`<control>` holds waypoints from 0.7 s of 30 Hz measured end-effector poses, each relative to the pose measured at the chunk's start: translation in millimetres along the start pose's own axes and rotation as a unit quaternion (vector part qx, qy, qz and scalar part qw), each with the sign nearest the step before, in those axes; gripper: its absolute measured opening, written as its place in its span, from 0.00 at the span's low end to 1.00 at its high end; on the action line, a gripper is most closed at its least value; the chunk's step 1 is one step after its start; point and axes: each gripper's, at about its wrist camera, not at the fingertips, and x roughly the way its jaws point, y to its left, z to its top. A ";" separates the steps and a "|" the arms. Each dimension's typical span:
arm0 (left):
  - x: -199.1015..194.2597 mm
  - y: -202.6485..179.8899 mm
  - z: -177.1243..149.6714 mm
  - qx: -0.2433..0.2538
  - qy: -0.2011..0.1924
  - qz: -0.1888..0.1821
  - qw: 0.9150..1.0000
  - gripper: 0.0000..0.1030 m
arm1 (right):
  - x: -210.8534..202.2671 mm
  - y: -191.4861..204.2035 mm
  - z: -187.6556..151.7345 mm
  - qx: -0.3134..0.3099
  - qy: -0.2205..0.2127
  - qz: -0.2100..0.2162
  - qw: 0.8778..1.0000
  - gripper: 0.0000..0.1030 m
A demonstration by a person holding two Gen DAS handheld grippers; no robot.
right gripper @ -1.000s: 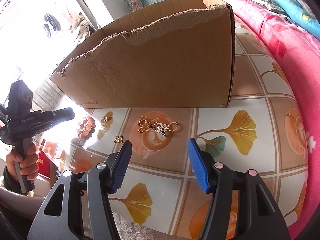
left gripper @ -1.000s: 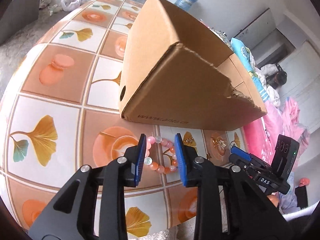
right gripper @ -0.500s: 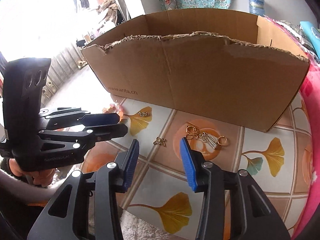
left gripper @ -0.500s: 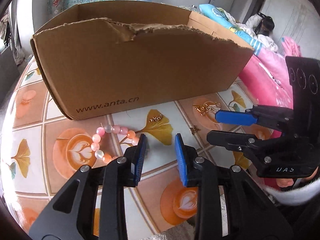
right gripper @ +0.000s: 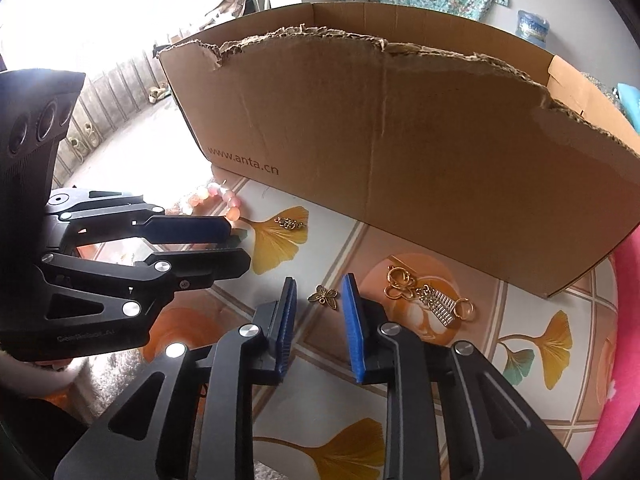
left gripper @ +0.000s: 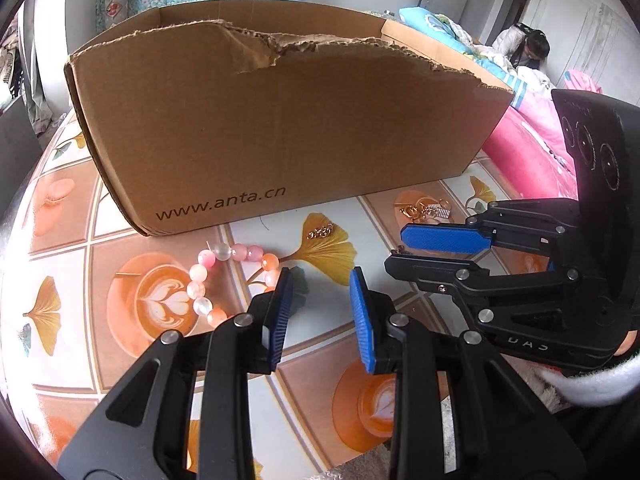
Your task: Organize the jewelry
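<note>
A pink and orange bead bracelet point(left gripper: 204, 280) lies on the patterned tabletop point(left gripper: 72, 360), just left of my left gripper point(left gripper: 320, 280). That gripper is open with nothing between its fingers, and its left finger hides part of the bracelet. A small gold chain piece point(left gripper: 320, 233) lies beyond it. My right gripper point(right gripper: 320, 286) is low over the table with its jaws closing. A bronze butterfly charm point(right gripper: 323, 296) lies between its fingertips, clear of both pads. A gold keyring with a silver charm point(right gripper: 430, 300) rests to the right.
A torn brown cardboard box point(right gripper: 400, 152) printed with a web address stands just behind the jewelry. A pink quilt point(right gripper: 624, 340) borders the table on the right. A person point(left gripper: 528, 46) sits in the far background. The two grippers are close together, side by side.
Both views rolled until the box faces them squarely. My left gripper slid right, off the bracelet that lay between its fingers. My right gripper's jaws narrowed and came up to the butterfly charm.
</note>
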 end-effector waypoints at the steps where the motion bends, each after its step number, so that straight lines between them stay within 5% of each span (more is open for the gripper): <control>1: -0.4 0.2 -0.4 0.001 0.000 0.000 1.000 0.27 | 0.4 0.8 0.4 -0.002 0.000 -0.003 1.000 0.20; 5: -1.1 0.4 -1.2 0.001 -0.002 -0.001 1.000 0.27 | -0.5 0.7 1.3 -0.007 0.002 -0.008 1.000 0.12; 21: 8.7 -21.0 20.6 0.050 -0.023 0.039 0.998 0.27 | -19.4 -14.6 -7.6 0.024 -0.015 -0.005 1.000 0.12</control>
